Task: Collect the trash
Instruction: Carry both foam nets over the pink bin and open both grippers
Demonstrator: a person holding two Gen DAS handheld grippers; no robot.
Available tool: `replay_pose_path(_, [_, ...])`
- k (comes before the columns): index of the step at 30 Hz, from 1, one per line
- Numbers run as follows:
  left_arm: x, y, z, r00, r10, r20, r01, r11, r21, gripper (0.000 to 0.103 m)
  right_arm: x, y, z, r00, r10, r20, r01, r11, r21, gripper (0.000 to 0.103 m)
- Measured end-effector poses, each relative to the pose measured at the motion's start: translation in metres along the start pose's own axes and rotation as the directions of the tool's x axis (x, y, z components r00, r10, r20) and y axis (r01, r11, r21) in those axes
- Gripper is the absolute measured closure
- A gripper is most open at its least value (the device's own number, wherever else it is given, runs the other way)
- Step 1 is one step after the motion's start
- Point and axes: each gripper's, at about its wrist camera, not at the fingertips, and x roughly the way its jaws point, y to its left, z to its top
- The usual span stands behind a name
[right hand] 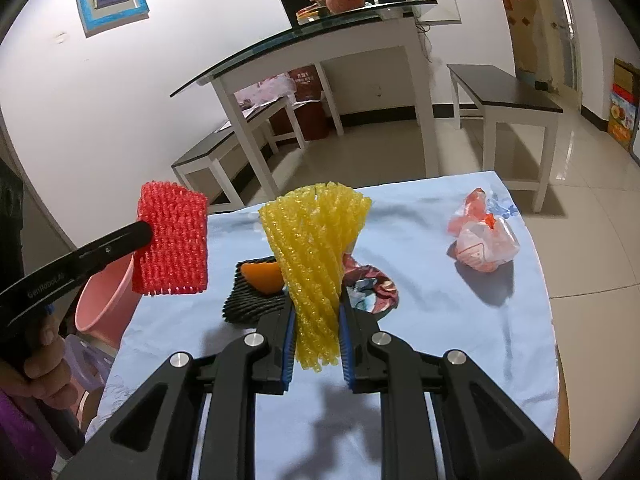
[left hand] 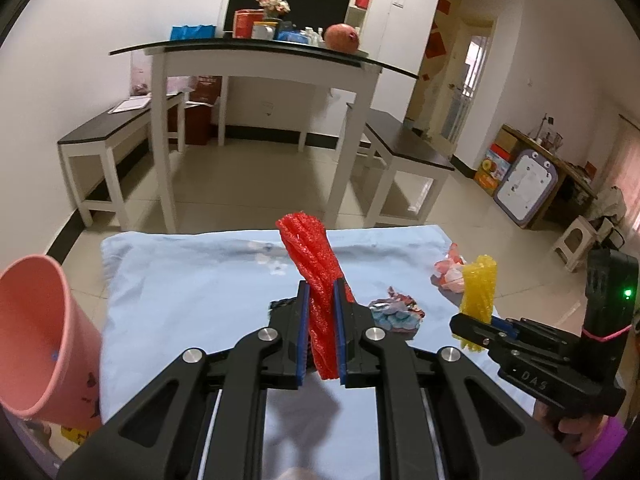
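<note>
My left gripper (left hand: 321,294) is shut on a red foam fruit net (left hand: 310,256) and holds it above the table with the light blue cloth (left hand: 180,280). The red net also shows in the right wrist view (right hand: 172,240). My right gripper (right hand: 317,312) is shut on a yellow foam fruit net (right hand: 316,240), also raised; it shows in the left wrist view (left hand: 478,292) too. A pink bin (left hand: 36,336) stands at the table's left edge. On the cloth lie a crumpled foil wrapper (right hand: 374,286), a black foam net with orange peel (right hand: 256,284) and a crumpled plastic bag (right hand: 484,240).
Behind the cloth-covered table stands a white table with a dark glass top (left hand: 256,46) holding boxes, flowers and a round fruit. Dark-topped benches (left hand: 404,144) flank it. A small stool (left hand: 576,236) and boxes stand at the right on the tiled floor.
</note>
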Motion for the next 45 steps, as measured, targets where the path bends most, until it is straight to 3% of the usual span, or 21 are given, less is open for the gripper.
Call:
replay_pose_path(15, [-0.048,0.038,-0.016,0.995,0.090,0.045,-0.087,0.994,-0.071,0.092,0.004,0.059,0.003,0.994,0.103,-0.030,-0.104,0.993,-0.055,0.086])
replay_pose_path(26, [-0.077,0.089,-0.028,0.979,0.196,0.048,-0.185,0.966,-0.182,0.092,0.032,0.133,0.014,0.971,0.223,-0.091,-0.234,0.963,-0.131,0.085])
replay_pose_path(36, [-0.108,0.148,-0.038,0.940,0.336,0.056,-0.310,0.910,-0.275,0.092,0.061,0.215,0.020,0.941,0.305,-0.146,-0.331,0.919,-0.214,0.085])
replay_pose_path(45, [-0.133,0.196,-0.052,0.910,0.412,0.049,-0.371,0.860,-0.350,0.092,0.086,0.280,0.023,0.911,0.364,-0.193,-0.406,0.876,-0.260,0.085])
